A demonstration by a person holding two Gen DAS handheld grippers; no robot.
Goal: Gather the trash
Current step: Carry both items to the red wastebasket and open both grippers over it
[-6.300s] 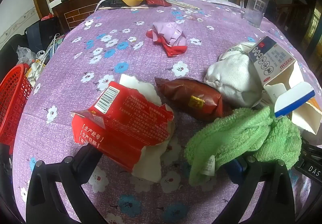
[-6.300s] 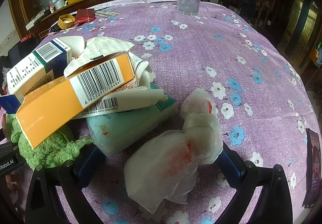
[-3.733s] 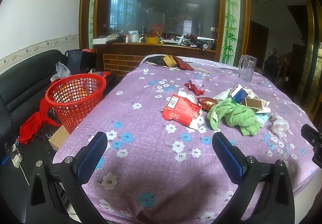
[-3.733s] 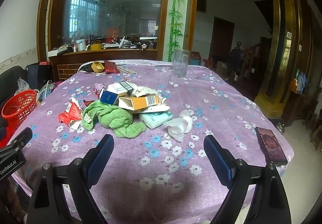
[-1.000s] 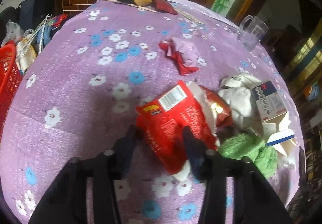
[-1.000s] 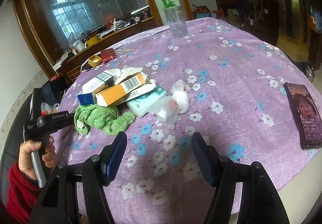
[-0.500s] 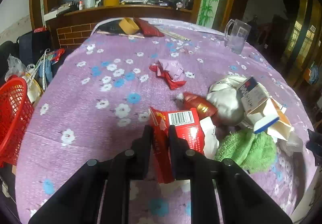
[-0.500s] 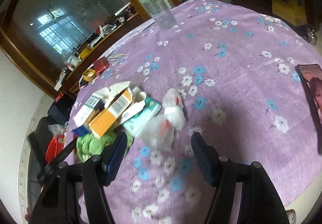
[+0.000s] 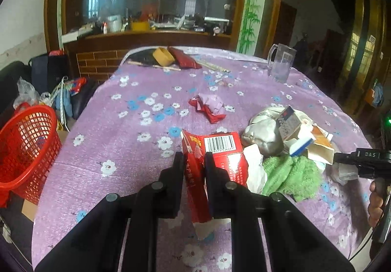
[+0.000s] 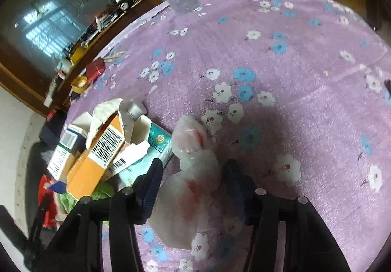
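1. The left gripper (image 9: pixel 193 162) has its jaws clamped on a torn red snack wrapper (image 9: pixel 215 152), pinching a crumpled fold of it so that the barcode end stands up above the fingertips.
2. The wrapper's lower end hangs down between the gripper's arms, over the bench (image 9: pixel 136 130) with its purple flowered cloth.
3. Just right of the wrapper lies the rest of the litter: a green towel (image 9: pixel 290 174), a silvery-white bag (image 9: pixel 261 135) and some opened cartons (image 9: pixel 293 125) heaped together.
4. Farther back on the cloth sits a small red and pink crumpled wrapper (image 9: pixel 210 107), well apart from the heap.
5. A glass mug (image 9: pixel 279 65) stands near the far right edge of the bench.
6. A red mesh basket (image 9: pixel 24 147) stands off the left side of the bench, lower than its top.
7. The right gripper (image 10: pixel 193 174) is down at a white crumpled plastic bag (image 10: pixel 193 174) with red smears, which lies on the cloth beside a teal tissue pack (image 10: pixel 156 142) and an orange carton (image 10: pixel 97 157).
8. Its jaws have just been closing, with the bag between them; they stand partly apart, the right pad against the bag and the left pad a little off it, as far as I can tell.
9. From the left camera, a hand (image 9: pixel 376 201) shows at the right edge, holding the other gripper's handle.
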